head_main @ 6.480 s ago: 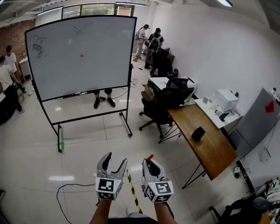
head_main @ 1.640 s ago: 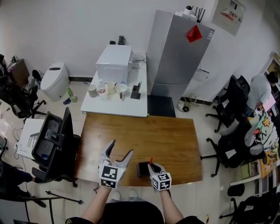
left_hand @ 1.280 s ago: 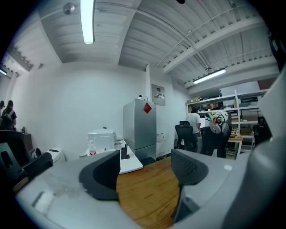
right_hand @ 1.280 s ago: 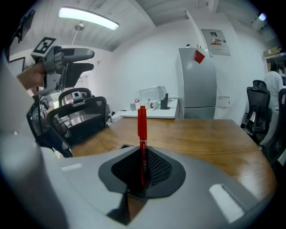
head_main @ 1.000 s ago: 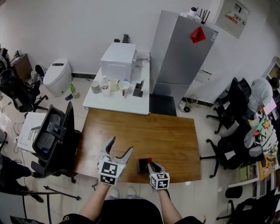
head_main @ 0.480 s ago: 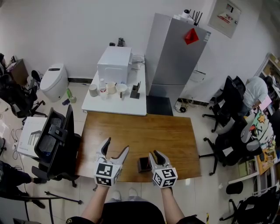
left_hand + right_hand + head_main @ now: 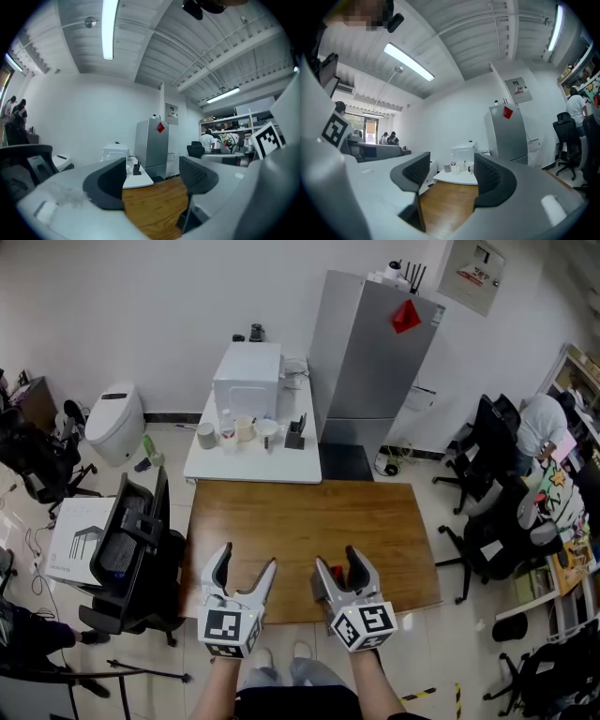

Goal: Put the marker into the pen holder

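Over the wooden table (image 7: pixel 309 521), left tongs (image 7: pixel 246 559) gape empty; right tongs (image 7: pixel 339 562) just opened, empty.

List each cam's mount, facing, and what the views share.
Head view: on the head, steeply down at wooden table; forearms, left gripper, right gripper show.
Left gripper view: on that gripper, level along its open, empty jaws.
Right gripper view: likewise; jaws just been opening, nothing between.
Shared: all three see wooden table, grey cabinet.
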Action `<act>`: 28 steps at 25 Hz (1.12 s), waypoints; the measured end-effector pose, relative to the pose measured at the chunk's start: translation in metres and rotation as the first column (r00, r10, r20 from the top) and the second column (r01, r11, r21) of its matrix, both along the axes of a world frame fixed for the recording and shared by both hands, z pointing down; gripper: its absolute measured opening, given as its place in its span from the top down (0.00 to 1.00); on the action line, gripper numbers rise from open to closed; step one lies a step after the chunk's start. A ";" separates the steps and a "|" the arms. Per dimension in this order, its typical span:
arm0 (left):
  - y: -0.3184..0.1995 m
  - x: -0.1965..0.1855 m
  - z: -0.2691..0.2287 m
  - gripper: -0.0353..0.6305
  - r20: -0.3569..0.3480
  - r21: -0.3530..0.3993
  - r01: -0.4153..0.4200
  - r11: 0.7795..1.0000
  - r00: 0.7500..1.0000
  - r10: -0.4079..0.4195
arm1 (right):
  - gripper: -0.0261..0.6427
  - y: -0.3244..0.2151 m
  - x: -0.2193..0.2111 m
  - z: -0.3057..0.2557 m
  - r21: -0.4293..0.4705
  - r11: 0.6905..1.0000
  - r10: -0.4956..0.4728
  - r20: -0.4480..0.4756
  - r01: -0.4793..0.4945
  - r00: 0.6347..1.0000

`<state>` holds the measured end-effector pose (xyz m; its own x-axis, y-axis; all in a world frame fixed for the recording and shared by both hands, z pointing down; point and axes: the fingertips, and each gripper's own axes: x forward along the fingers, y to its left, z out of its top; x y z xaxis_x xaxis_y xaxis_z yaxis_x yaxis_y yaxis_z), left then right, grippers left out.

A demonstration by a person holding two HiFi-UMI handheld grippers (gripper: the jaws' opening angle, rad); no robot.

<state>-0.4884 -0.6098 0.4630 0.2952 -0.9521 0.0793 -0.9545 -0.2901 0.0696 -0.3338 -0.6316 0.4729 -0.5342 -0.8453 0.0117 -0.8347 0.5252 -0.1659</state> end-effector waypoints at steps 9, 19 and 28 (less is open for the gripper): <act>0.056 0.023 -0.015 0.41 0.007 0.048 0.030 0.998 1.000 -0.031 | 0.53 0.066 0.009 -0.007 0.036 0.999 -0.021 -0.012 0.021 1.000; 0.168 0.100 0.036 0.45 0.032 -0.034 0.119 0.992 0.992 -0.118 | 0.54 0.161 0.083 0.050 -0.048 0.997 -0.063 -0.032 0.062 0.997; 0.197 0.109 -0.008 0.45 0.083 0.023 0.109 0.994 0.990 -0.110 | 0.57 0.200 0.086 -0.002 0.078 0.996 -0.036 -0.113 0.045 0.993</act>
<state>-0.3796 -0.4125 0.4547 0.1820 -0.9799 0.0817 -0.9828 -0.1840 -0.0167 -0.2477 -0.4313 0.4714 -0.5670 -0.8237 0.0061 -0.8235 0.5666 -0.0293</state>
